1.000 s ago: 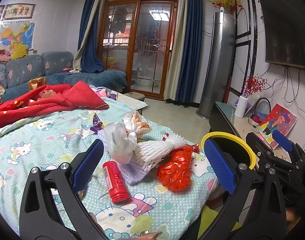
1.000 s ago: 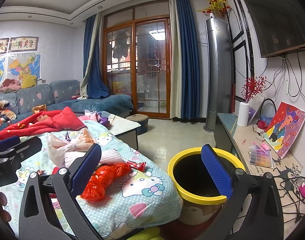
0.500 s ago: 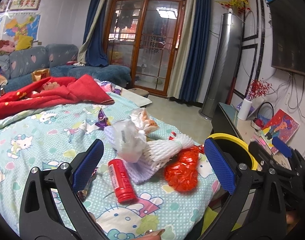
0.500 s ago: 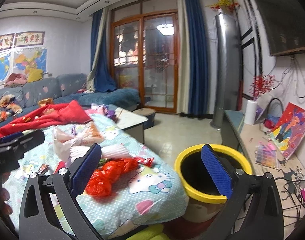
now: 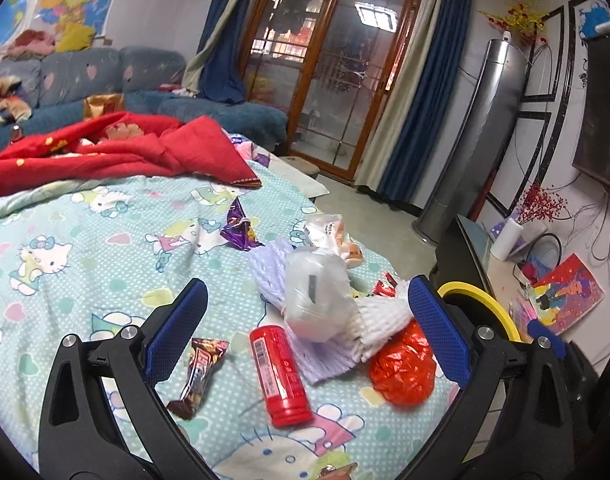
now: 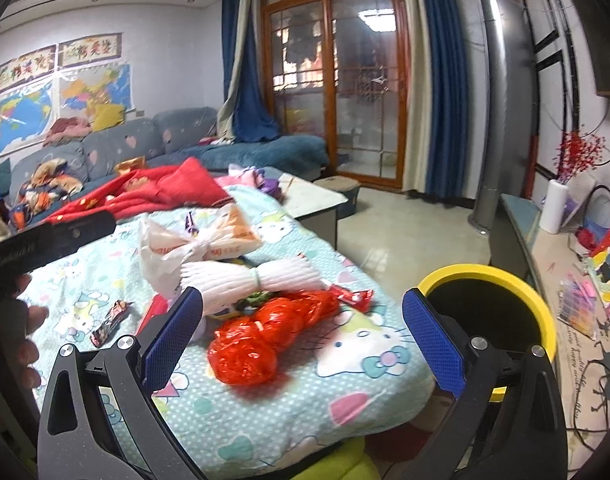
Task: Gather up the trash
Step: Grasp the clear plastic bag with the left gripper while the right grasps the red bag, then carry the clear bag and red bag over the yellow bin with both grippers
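Note:
Trash lies on a Hello Kitty sheet (image 5: 85, 256): a red can (image 5: 279, 376), a crumpled red plastic bag (image 5: 405, 368), white foam netting (image 5: 379, 320), a clear plastic bag (image 5: 317, 292), a brown snack wrapper (image 5: 199, 372) and a purple wrapper (image 5: 237, 228). My left gripper (image 5: 305, 340) is open above the can. My right gripper (image 6: 301, 336) is open, with the red bag (image 6: 261, 336) between its fingers' line of sight. A yellow-rimmed bin (image 6: 489, 312) stands right of the bed.
A red blanket (image 5: 117, 152) lies at the back of the bed. A white tied bag (image 6: 197, 244) sits behind the foam netting (image 6: 249, 276). A low table (image 6: 313, 200), a TV bench (image 6: 545, 248) with a vase, and a sofa (image 6: 145, 148) surround the bed.
The left gripper has tilted down and moved closer over the trash; the brown wrapper has come into view. The right gripper has swung left toward the red bag.

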The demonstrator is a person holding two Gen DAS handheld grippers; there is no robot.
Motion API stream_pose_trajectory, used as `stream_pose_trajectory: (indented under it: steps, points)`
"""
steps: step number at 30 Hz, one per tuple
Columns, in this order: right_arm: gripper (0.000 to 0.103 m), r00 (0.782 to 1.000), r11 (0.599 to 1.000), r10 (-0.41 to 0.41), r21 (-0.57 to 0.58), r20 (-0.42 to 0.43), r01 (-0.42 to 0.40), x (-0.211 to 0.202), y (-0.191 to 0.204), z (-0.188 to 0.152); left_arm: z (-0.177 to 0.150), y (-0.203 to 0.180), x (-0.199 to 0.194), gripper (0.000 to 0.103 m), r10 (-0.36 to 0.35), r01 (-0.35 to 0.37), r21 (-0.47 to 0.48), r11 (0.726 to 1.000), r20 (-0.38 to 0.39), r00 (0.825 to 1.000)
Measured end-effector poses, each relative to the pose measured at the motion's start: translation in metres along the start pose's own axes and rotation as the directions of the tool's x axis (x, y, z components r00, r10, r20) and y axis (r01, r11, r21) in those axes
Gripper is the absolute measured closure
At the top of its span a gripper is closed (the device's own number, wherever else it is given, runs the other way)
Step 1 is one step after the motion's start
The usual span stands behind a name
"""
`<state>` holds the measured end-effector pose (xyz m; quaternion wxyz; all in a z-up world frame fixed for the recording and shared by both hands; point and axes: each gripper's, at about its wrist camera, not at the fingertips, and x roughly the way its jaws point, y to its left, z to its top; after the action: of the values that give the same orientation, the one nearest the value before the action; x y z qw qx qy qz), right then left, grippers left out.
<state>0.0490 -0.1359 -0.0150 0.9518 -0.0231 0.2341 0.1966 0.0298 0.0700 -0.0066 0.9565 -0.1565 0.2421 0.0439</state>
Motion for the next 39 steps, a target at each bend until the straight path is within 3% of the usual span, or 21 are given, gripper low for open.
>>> stream_pose_trajectory:
  steps: [9,16,22,28,31,34,39]
  points:
    - [0.006,0.989,0.997,0.054,0.063,-0.14,-0.045,0.045,0.0,-0.006,0.015,0.002,0.04,0.011,-0.059,0.054,-0.049,0.997,-0.105,0.993]
    - [0.006,0.962,0.987,0.114,0.142,-0.25,-0.08,0.082,-0.004,-0.014,0.016,0.005,0.067,0.011,-0.058,0.045,-0.081,0.996,-0.163,0.985]
    - [0.007,0.932,0.968,0.199,0.212,-0.304,-0.138,0.092,-0.006,-0.02,0.009,0.009,0.078,0.026,-0.069,0.047,-0.111,0.993,-0.204,0.977]
    - [0.034,0.895,0.947,0.278,0.258,-0.348,-0.193,0.09,-0.01,-0.024,0.003,0.01,0.081,0.051,-0.081,0.057,-0.114,0.992,-0.219,0.972]
    - [0.054,0.885,0.941,0.304,0.257,-0.353,-0.22,0.088,-0.008,-0.025,0.002,0.007,0.079,0.065,-0.086,0.063,-0.109,0.992,-0.217,0.972]
    - [0.071,0.885,0.944,0.306,0.233,-0.35,-0.235,0.081,-0.008,-0.023,0.002,0.006,0.077,0.072,-0.09,0.07,-0.1,0.993,-0.213,0.973]
    - [0.078,0.892,0.954,0.294,0.169,-0.342,-0.249,0.065,-0.007,-0.023,0.004,0.004,0.064,0.074,-0.092,0.079,-0.078,0.994,-0.176,0.98]
